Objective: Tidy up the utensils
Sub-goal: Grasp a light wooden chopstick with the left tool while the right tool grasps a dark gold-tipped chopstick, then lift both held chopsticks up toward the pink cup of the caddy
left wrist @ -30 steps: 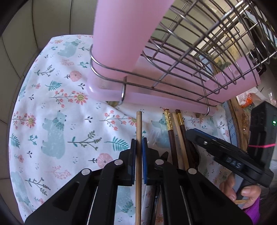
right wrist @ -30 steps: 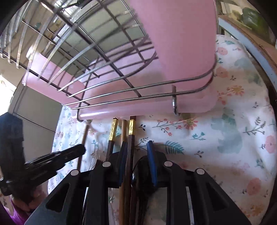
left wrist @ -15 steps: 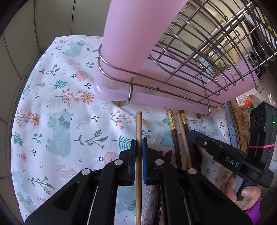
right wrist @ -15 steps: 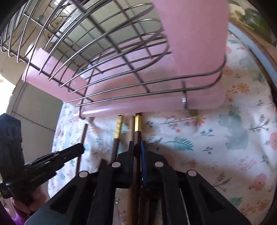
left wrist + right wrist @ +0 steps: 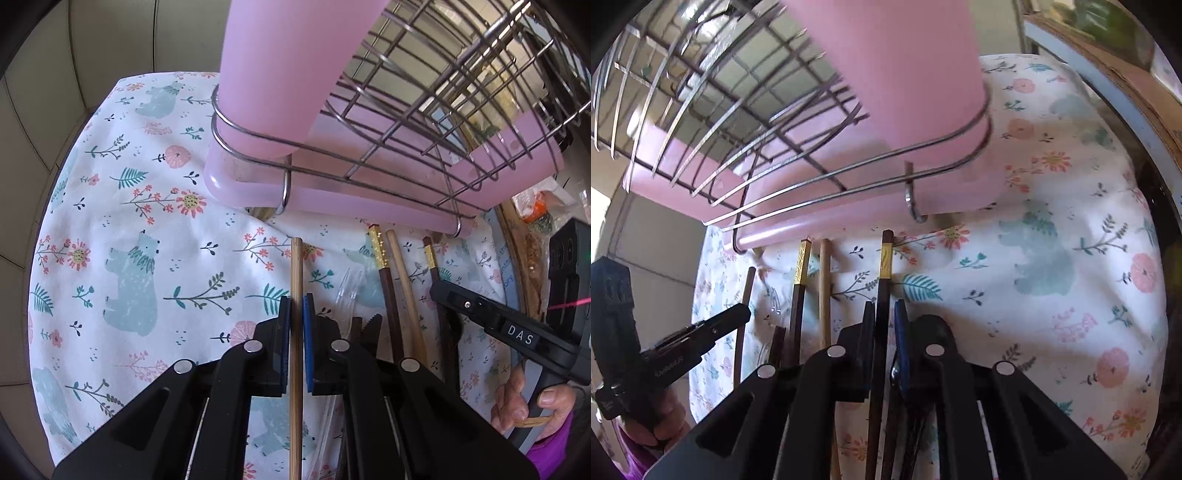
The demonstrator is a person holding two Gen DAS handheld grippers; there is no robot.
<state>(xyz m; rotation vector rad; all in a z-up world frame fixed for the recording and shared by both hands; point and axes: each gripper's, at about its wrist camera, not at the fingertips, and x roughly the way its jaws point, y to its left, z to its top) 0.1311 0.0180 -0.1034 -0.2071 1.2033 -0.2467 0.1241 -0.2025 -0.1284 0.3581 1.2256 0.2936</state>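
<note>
My left gripper [image 5: 295, 306] is shut on a pale bamboo chopstick [image 5: 296, 266] that points toward the pink drip tray [image 5: 332, 203]. My right gripper [image 5: 884, 310] has a dark chopstick with a gold band [image 5: 885, 258] between its pads; its jaws are opening slightly while they still pinch the stick. Beside it on the cloth lie another gold-banded dark chopstick [image 5: 801, 266] and a pale one [image 5: 824, 273]. A tall pink utensil cup [image 5: 277, 74] stands in the corner of the wire rack [image 5: 443, 110] just beyond both grippers.
A floral cloth with bears [image 5: 129, 221] covers the table. A clear plastic utensil [image 5: 347, 291] and a serrated knife tip [image 5: 373, 323] lie between the two grippers. Tiled wall stands at the left, a cluttered table edge at the right [image 5: 517, 258].
My right gripper's jaws came together around the gold-banded dark chopstick, which now stands apart from its neighbours. My left gripper has kept its hold on the bamboo chopstick.
</note>
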